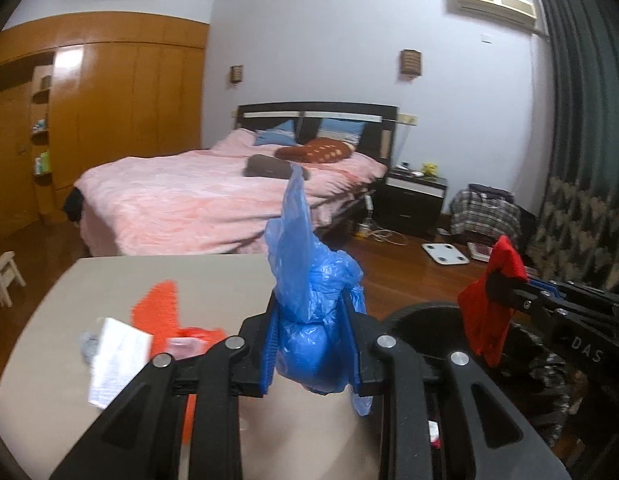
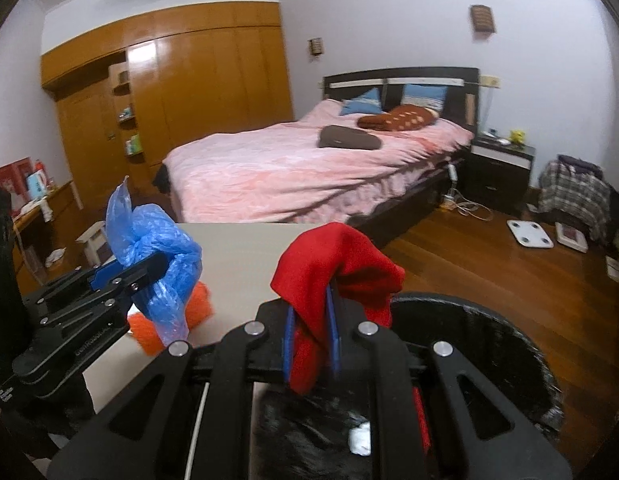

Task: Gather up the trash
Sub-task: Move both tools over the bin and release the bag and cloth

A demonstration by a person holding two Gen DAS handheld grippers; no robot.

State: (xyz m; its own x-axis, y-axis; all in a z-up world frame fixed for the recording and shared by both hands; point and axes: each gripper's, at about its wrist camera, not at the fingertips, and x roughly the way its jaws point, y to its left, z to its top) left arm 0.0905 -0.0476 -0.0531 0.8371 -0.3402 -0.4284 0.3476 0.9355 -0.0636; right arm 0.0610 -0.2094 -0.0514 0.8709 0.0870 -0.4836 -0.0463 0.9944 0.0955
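Bedroom with a pink-quilted bed (image 2: 309,168), an orange-brown wardrobe (image 2: 189,92) and a wooden floor lies behind the beige table (image 1: 157,276) at which we work. Just beside the table's right edge stands our black-lined bin (image 2: 489,344), its mouth open, with a white scrap and something red already inside.

Our right gripper (image 2: 311,340) is clamped on a red cloth-like piece (image 2: 333,276), its blue pads pressed close on the folds, and we hold it near the bin's rim, over its near side. Our left gripper (image 1: 311,344) is closed around a crumpled blue plastic bag (image 1: 309,292), held above the table's edge, well short of the bin.

We judge two risks. The red piece drapes over the jaws and could cling to the pads or catch on the rim when let go, falling to the floor. The blue bag is thin and springy; one long tail stands up, a shorter one hangs below, and it could slip or drift wide if dropped early.

On the table remain an orange mesh-like piece (image 1: 161,308), a white paper slip (image 1: 117,360) and a small grey wad (image 1: 88,345), all blurred.
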